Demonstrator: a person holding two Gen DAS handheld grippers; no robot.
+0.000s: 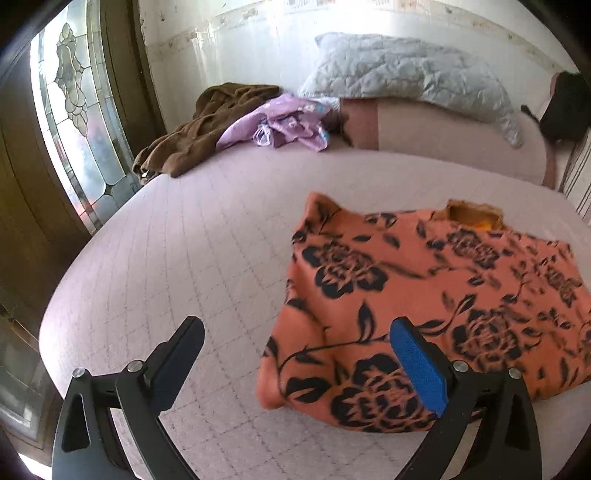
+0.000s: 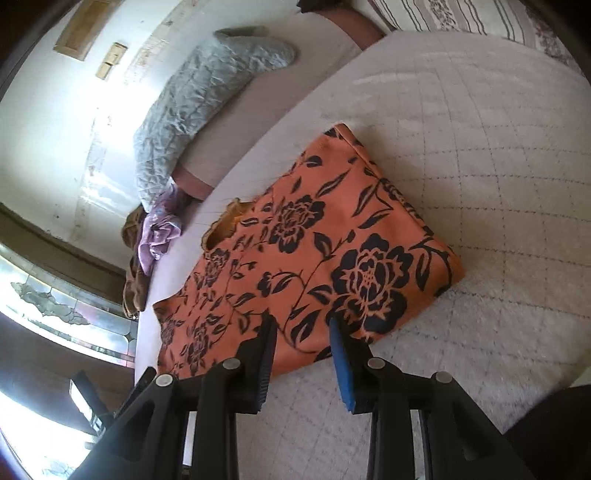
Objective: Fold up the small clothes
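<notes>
An orange garment with black flowers (image 1: 424,295) lies folded into a flat rectangle on the pale quilted bed (image 1: 184,258). Its neck opening faces the far side. My left gripper (image 1: 297,326) hangs open wide over the garment's near left corner. Its blue-padded finger stands over the cloth and the other over bare bedding, with nothing pinched. In the right wrist view the same garment (image 2: 314,240) fills the middle. My right gripper (image 2: 302,323) hovers at its near edge with the jaws narrow. The cloth lies flat behind the gap and the pads do not press it.
A brown garment (image 1: 192,136) and a crumpled lilac garment (image 1: 284,122) lie at the bed's far left. A grey quilted pillow (image 1: 413,74) rests on a bolster against the wall. A stained-glass door (image 1: 77,122) stands left. A striped pillow (image 2: 461,18) lies beyond the bed.
</notes>
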